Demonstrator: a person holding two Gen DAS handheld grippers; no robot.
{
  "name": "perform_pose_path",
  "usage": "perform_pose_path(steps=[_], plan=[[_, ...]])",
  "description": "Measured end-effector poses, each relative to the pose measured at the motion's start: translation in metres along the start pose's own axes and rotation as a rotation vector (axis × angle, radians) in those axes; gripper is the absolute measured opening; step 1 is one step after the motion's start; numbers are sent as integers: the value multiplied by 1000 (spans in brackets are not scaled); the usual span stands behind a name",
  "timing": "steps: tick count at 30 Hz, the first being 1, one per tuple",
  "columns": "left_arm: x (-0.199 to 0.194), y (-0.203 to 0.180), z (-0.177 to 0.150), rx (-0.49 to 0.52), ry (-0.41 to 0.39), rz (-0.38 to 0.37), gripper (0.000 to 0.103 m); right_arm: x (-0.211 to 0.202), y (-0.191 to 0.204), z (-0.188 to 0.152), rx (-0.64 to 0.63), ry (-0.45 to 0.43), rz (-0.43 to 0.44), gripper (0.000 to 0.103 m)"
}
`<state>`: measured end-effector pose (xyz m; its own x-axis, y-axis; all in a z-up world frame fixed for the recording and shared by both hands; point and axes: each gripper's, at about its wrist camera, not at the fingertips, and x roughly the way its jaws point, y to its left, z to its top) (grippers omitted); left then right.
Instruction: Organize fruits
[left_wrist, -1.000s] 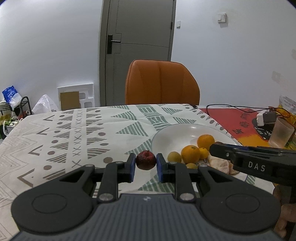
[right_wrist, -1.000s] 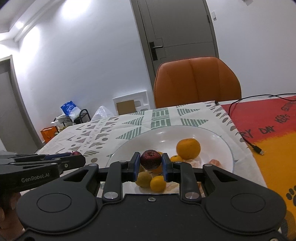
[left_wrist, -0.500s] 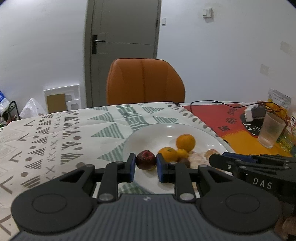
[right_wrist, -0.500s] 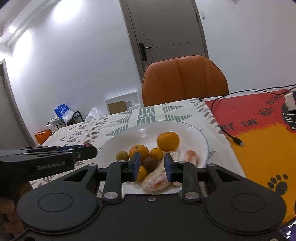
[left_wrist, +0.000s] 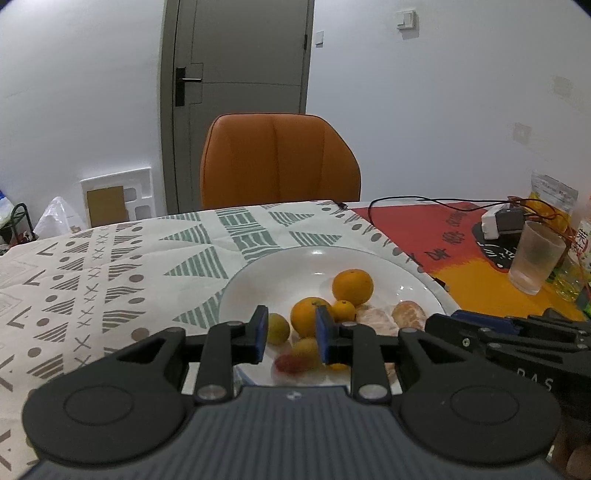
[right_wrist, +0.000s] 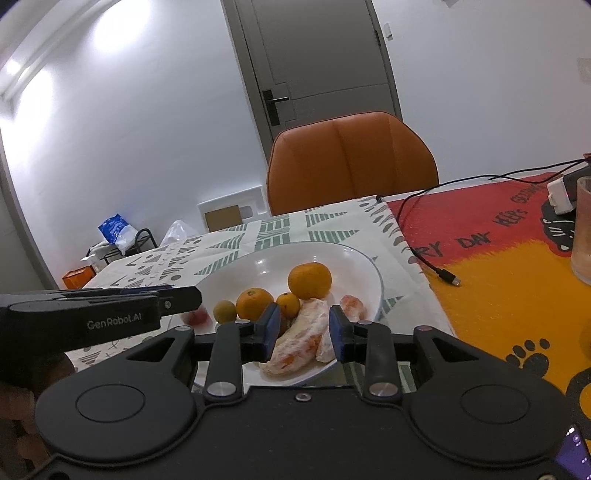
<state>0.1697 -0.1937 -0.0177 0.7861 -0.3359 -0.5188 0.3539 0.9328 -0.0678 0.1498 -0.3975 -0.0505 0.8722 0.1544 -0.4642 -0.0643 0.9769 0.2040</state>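
A white plate (left_wrist: 258, 273) on the patterned tablecloth holds oranges (left_wrist: 352, 287), a small yellow-green fruit (left_wrist: 277, 328), peeled orange segments (left_wrist: 408, 314) and a blurred dark red fruit (left_wrist: 288, 363) at its near rim. My left gripper (left_wrist: 290, 339) is open and empty just above that red fruit. In the right wrist view the plate (right_wrist: 365, 266) shows the oranges (right_wrist: 309, 280), peeled segments (right_wrist: 301, 341) and the red fruit (right_wrist: 195, 317) at the left. My right gripper (right_wrist: 304, 334) is open and empty over the peeled segments.
An orange chair (left_wrist: 280, 158) stands behind the table. A red and orange mat (right_wrist: 498, 258) to the right carries a black cable (right_wrist: 436, 266), a white charger (left_wrist: 500, 221) and a plastic cup (left_wrist: 533, 258). A door (left_wrist: 240, 99) is behind.
Both grippers opened. The left let go of its dark red fruit, which now lies at the plate's near rim. The right released its dark fruit into the plate and drew back.
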Motion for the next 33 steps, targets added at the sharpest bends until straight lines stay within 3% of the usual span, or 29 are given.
perform_pose_path(steps=[5, 8, 10, 13, 22, 30, 33], plan=[[-4, 8, 1, -9, 10, 32, 33, 0, 0, -1, 2, 4, 5, 31], [-7, 10, 1, -1, 7, 59, 49, 1, 2, -1, 2, 5, 9, 32], [-11, 13, 1, -4, 0, 76, 67, 0, 3, -2, 1, 5, 13, 33], [-18, 19, 1, -17, -17, 92, 80, 0, 8, -3, -5, 6, 21, 34], [-35, 37, -5, -41, -12, 140, 90, -3, 22, -6, -14, 7, 38, 48], [-51, 54, -10, -77, 35, 149, 97, -12, 40, -8, -27, -7, 62, 76], [-58, 60, -14, -89, 54, 160, 97, -16, 47, -8, -38, -13, 66, 81]])
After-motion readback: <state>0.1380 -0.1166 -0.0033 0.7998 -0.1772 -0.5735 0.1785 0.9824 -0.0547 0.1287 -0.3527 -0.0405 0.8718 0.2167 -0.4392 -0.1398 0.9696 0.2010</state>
